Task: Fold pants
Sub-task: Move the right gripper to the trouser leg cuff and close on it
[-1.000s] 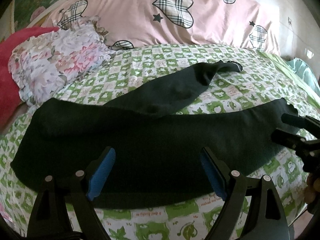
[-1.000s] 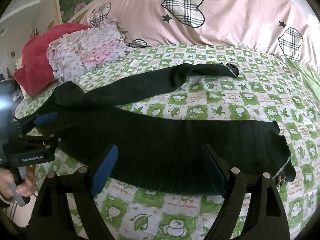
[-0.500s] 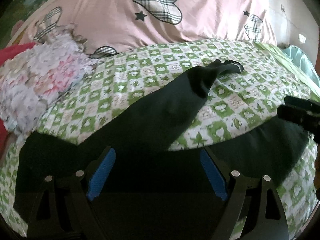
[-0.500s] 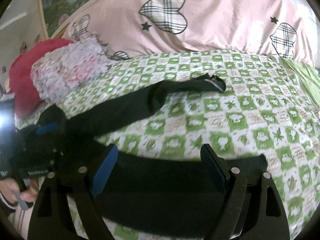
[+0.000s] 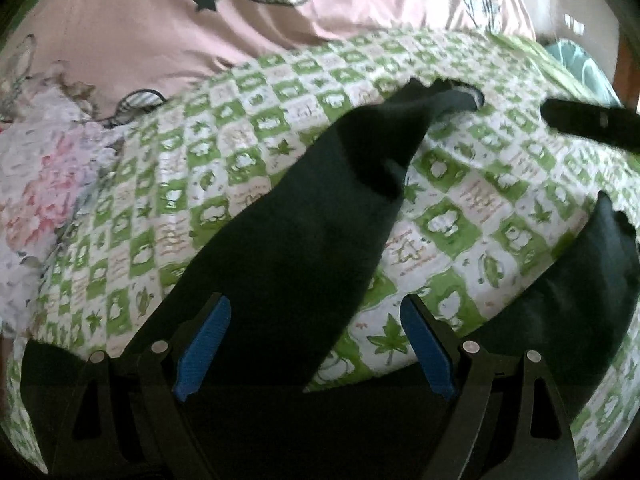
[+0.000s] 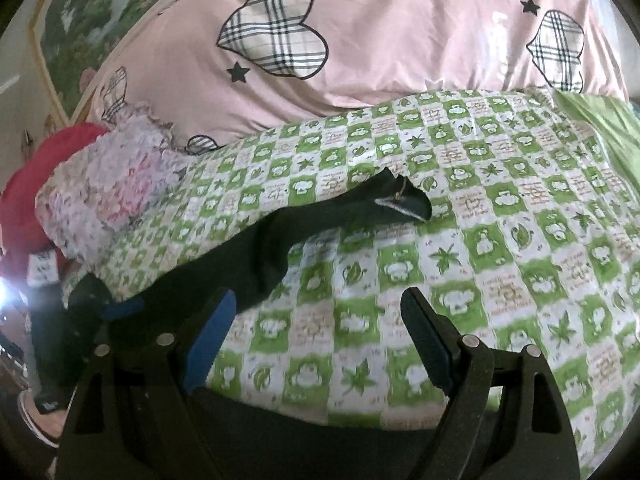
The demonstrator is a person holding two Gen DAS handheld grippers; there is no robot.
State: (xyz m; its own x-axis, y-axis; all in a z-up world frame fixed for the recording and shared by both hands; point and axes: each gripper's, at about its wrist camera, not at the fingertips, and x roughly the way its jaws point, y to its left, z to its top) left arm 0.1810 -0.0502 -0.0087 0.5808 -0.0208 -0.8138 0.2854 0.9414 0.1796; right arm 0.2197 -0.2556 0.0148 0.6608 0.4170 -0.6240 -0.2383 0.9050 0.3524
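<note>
Dark pants (image 5: 304, 232) lie on a green and white checked bedspread (image 5: 452, 216). One leg runs up and away to its cuff; the other leg runs along the near edge to the right (image 5: 592, 280). My left gripper (image 5: 316, 344) is open, its blue pads (image 5: 204, 344) low over the near part of the pants. In the right wrist view the far leg (image 6: 320, 224) ends at a cuff (image 6: 404, 200). My right gripper (image 6: 320, 344) is open over the bedspread, with dark cloth under its base (image 6: 320, 440). The other gripper shows at the left (image 6: 120, 308).
A pink duvet with plaid hearts (image 6: 360, 40) is piled at the back. A floral cloth (image 6: 104, 184) and a red cloth (image 6: 24, 184) lie at the left. The right gripper's tip (image 5: 592, 124) shows at the right in the left wrist view.
Both grippers have moved forward and lower over the pants. The near leg now lies under the gripper bases. Both stay open.
</note>
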